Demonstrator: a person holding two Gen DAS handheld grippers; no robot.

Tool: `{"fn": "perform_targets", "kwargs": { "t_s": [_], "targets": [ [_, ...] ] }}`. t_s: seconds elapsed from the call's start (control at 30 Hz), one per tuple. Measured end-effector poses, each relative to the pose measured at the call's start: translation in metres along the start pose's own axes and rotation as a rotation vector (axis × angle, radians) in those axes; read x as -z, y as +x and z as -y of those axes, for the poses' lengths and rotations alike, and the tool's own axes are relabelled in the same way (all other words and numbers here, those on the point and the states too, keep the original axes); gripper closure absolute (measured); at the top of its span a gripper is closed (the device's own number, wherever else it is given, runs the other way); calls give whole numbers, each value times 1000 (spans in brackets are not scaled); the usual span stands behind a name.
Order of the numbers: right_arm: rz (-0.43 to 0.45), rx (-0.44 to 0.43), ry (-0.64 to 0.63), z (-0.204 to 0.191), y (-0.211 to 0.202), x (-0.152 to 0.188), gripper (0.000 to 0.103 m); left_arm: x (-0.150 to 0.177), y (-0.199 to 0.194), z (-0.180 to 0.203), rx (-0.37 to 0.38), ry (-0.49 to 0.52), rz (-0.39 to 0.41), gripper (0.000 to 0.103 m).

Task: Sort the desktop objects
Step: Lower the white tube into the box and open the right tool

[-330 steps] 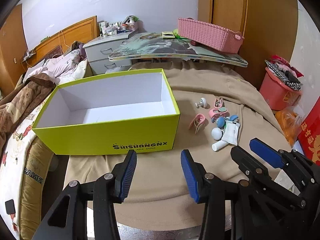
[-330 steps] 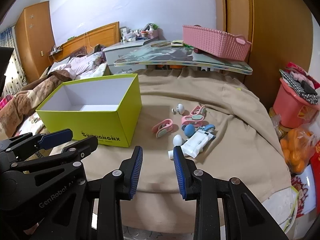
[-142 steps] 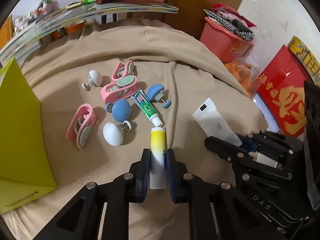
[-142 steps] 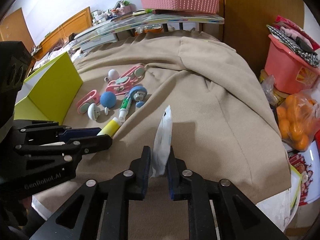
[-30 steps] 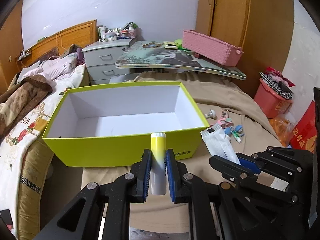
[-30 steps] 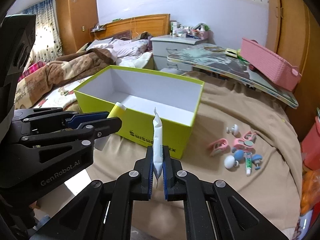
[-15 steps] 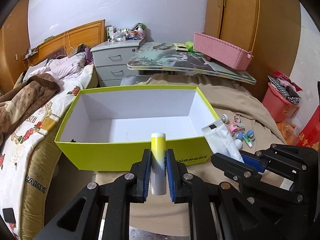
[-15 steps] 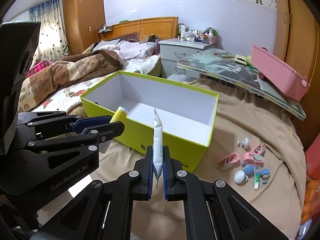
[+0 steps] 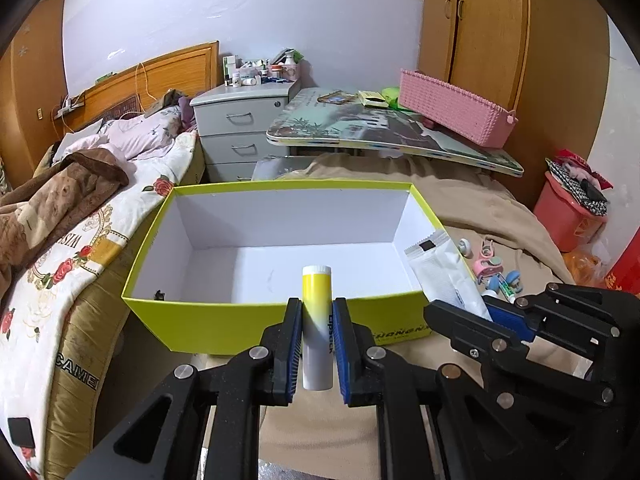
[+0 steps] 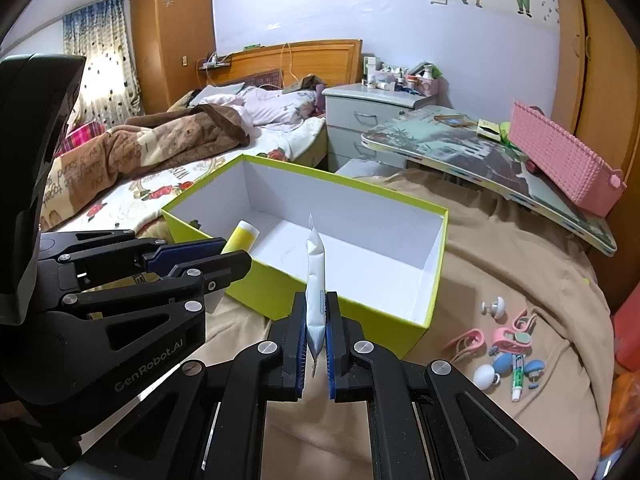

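Clamping a yellow-and-white lipstick tube (image 9: 317,320) upright between blue pads (image 9: 293,344), left gripper (image 9: 316,344) level and pointed straight at the near wall of the lime-green box (image 9: 224,322), tube cap just above that front rim. Seen from the right wrist, same left gripper (image 10: 208,256) reaching in from the left, tube tip (image 10: 241,236) poking over the near-left edge of the box (image 10: 434,280). Pinching a white tube pouch (image 10: 315,300) edge-on, right gripper (image 10: 315,344) closed tight on its lower part, crimped end standing up in front of the box's long near wall. From the left wrist, right gripper (image 9: 496,316) angled inward from the right, white pouch (image 9: 444,276) slanting up beside the box's near-right corner. Open box white inside, with only a small dark speck at the near-left corner, resting on a tan cloth (image 10: 520,264). Lying well to the right of the box on that cloth: pink clips (image 10: 508,336), round white and blue knobs (image 10: 486,376), and a small green-and-white toothpaste tube (image 10: 517,376), clustered close together. Beyond: pink basket (image 9: 456,114) on a tilted printed board (image 9: 360,128).
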State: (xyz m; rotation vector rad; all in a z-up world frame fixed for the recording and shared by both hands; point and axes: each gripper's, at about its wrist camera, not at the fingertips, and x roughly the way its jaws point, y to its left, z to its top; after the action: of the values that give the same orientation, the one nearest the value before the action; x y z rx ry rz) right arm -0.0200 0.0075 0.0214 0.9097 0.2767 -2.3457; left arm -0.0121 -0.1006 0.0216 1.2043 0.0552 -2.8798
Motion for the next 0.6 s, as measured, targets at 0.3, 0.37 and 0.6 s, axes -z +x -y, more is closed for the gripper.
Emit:
{"fn": "perform_targets", "kwargs": {
  "t_s": [0.3,0.37,0.6],
  "targets": [
    [8,3,-7,-1,7,-10,95,-11,2,-8,-31,-12,32,87],
    [9,2,-8,-1,9,-13,95,-13,4,-10,-37,-14,32,87],
    [11,0,-10,0,17,-21,95,-20,12,-16,-43,-20,33,87]
  ]
}}
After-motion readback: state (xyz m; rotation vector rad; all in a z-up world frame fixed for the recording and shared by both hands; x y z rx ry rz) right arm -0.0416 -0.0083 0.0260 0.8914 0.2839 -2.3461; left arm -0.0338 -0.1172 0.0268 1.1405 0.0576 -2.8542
